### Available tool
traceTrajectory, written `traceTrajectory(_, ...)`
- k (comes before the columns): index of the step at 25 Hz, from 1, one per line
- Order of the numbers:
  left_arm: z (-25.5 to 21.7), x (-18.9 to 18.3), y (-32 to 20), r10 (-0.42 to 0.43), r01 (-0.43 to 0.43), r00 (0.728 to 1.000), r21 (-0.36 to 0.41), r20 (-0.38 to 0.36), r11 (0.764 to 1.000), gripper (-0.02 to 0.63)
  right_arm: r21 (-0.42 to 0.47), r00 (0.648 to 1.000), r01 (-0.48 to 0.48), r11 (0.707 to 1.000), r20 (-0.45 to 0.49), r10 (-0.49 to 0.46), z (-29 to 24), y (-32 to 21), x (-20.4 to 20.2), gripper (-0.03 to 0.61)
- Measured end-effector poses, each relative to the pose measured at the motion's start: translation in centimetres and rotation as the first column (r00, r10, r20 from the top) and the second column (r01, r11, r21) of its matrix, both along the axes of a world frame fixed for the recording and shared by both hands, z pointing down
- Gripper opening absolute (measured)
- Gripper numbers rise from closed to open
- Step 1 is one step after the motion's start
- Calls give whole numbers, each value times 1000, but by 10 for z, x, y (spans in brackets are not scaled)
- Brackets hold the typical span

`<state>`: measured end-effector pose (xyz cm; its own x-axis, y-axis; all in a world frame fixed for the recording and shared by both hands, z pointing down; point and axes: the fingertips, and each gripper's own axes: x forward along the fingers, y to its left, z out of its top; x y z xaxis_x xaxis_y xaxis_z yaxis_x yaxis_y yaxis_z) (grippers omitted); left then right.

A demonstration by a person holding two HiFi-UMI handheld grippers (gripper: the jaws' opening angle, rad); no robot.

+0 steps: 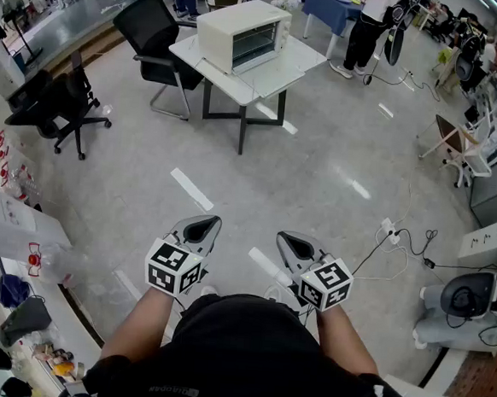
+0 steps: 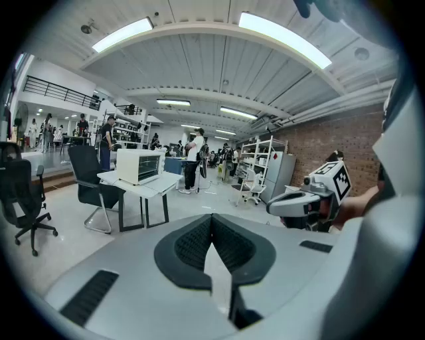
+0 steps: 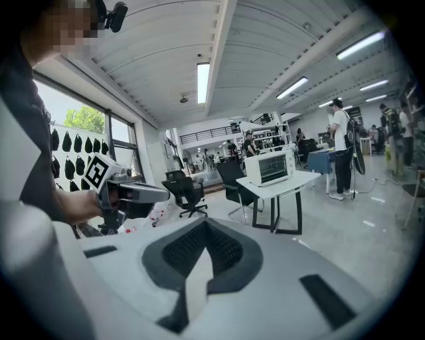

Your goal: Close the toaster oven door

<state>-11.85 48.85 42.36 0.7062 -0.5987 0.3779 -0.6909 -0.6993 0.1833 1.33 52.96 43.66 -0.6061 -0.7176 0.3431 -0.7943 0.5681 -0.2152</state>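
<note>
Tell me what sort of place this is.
Probably a big open lab or workshop hall. A toaster oven sits on a white table out on the floor, a black office chair stands beside it, and storage shelves stand by a brick wall.

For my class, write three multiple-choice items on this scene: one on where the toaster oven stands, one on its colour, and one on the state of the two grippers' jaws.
1. Where does the toaster oven stand?
A. on the floor
B. on the white table
C. on a chair seat

2. What colour is its casing?
A. cream-white
B. red
C. black

3. How are the jaws of the left gripper and the right gripper?
A. both wide open
B. both shut on a cup
C. both shut, empty

Key: 1 B, it sits on the tabletop; 2 A, the casing is pale in every view; 3 C, each gripper view shows the pads together with nothing between.
</note>
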Motion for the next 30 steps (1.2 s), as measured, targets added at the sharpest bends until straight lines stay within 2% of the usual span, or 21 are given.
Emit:
traceTrajectory(10, -1, -14, -3, 5, -5, 1000, 4, 1, 1000, 3, 4, 1000, 8, 1000, -7, -8, 0, -8, -18, -3)
traceTrajectory(17, 2, -31, -6, 7, -8, 1000, -7, -12, 1000, 3, 27, 998, 29, 999, 59, -31, -11, -9, -43, 0)
traceTrajectory(22, 7, -59, -8, 15, -15, 1000, -11, -2, 1000, 3, 34, 1000, 18, 999, 16, -19, -7, -11, -69, 0)
traceTrajectory(26, 15, -88, -8, 19, -19, 1000, -26, 8, 999, 3, -4, 1000, 0, 1000, 6, 0, 6, -8, -91, 0)
traceTrajectory(30, 25, -101, -9, 40, -39, 999, -38, 23, 999, 3, -56, 1000, -9, 998, 14, 10, 21, -6, -107, 0)
